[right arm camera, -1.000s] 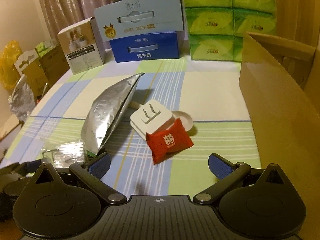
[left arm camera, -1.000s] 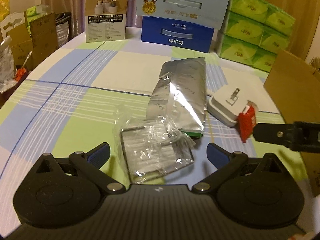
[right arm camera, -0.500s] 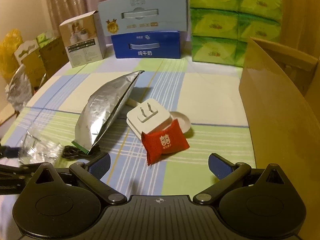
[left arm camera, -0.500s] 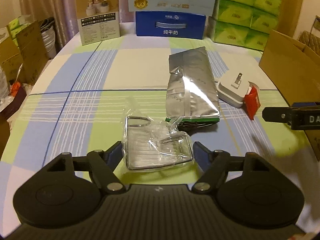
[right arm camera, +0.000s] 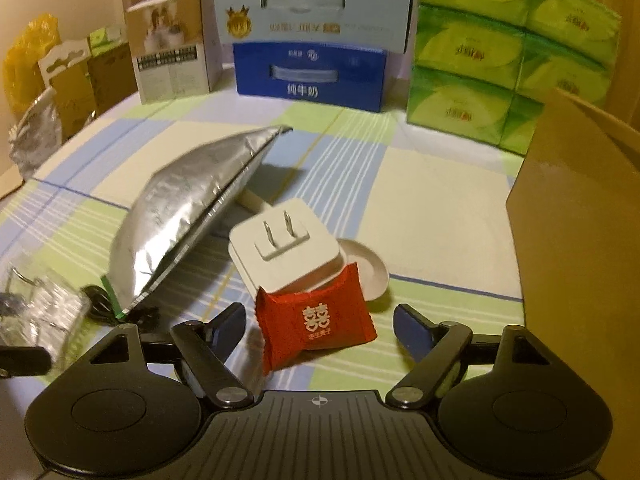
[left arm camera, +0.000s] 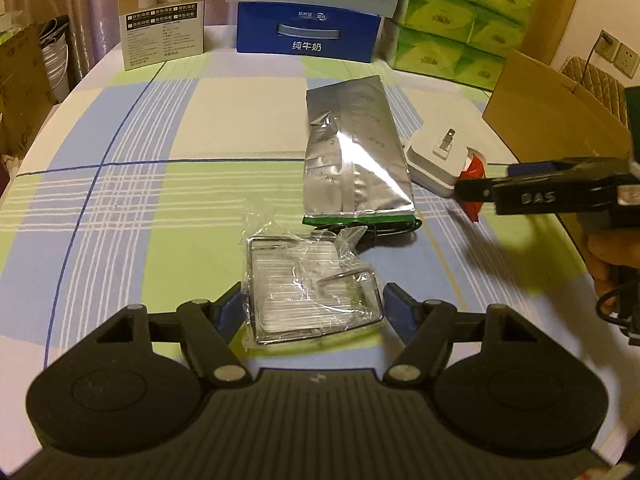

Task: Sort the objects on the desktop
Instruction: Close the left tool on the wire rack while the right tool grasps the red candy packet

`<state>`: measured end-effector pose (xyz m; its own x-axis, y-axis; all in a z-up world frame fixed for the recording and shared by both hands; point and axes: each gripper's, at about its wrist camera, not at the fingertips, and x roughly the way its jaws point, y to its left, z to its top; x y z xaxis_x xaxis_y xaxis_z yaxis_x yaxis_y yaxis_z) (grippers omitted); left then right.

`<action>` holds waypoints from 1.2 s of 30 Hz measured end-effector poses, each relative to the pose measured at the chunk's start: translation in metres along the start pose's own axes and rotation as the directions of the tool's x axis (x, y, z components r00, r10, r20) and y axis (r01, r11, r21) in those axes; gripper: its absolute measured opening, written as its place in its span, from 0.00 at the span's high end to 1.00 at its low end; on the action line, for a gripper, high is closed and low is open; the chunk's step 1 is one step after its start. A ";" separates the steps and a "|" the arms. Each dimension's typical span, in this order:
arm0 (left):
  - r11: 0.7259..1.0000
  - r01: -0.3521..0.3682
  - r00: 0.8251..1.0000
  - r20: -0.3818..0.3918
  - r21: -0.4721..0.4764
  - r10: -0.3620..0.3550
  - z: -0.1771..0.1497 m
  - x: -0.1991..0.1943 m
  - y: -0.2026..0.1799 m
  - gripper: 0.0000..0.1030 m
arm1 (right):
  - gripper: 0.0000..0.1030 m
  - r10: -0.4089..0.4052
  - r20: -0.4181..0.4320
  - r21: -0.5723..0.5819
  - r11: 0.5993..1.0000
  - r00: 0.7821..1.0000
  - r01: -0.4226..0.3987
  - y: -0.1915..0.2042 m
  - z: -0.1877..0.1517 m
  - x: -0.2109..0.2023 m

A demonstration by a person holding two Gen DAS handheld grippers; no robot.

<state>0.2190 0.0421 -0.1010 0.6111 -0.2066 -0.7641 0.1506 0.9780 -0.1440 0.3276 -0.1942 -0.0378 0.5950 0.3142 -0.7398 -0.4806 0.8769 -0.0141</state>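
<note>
Left gripper (left arm camera: 313, 305) of mine clasps the plastic-wrapped metal rack (left arm camera: 314, 289) low centre in its view, both pads on its sides. My right gripper (right arm camera: 320, 326) is closing around the red candy packet (right arm camera: 316, 320), low centre, pads not touching. Behind leans the white plug adapter (right arm camera: 286, 246), silver foil bag (right arm camera: 188, 216) left.

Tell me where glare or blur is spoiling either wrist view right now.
Left wrist view: glare on the foil bag, and the right gripper is motion-smeared as its jaws close. Right wrist view: the plastic-wrapped metal piece at the left edge is blurred; the red packet reads sharp.
</note>
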 end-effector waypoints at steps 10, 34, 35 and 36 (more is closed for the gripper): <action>1.000 0.000 1.000 0.012 -0.008 0.000 0.000 0.001 0.000 0.32 | 0.63 0.026 -0.025 0.007 1.000 0.999 -0.026 0.005 0.001 -0.002; 0.998 0.049 0.999 -0.026 0.041 -0.048 -0.043 -0.040 -0.016 0.32 | 0.25 0.167 -0.091 -0.077 0.982 0.982 -0.174 0.067 -0.074 -0.100; 0.998 0.049 0.999 -0.024 0.040 -0.048 -0.043 -0.041 -0.015 0.31 | 0.25 0.169 -0.088 -0.122 0.976 0.982 -0.179 0.070 -0.077 -0.099; 0.998 0.050 0.999 -0.021 0.040 -0.049 -0.044 -0.042 -0.015 0.30 | 0.25 0.171 -0.088 -0.169 0.968 0.981 -0.184 0.074 -0.079 -0.098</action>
<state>0.1567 0.0375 -0.0941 0.5861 -0.2539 -0.7694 0.2123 0.9646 -0.1566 0.1833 -0.1886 -0.0194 0.4449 0.4264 -0.7875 -0.6838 0.7296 0.0088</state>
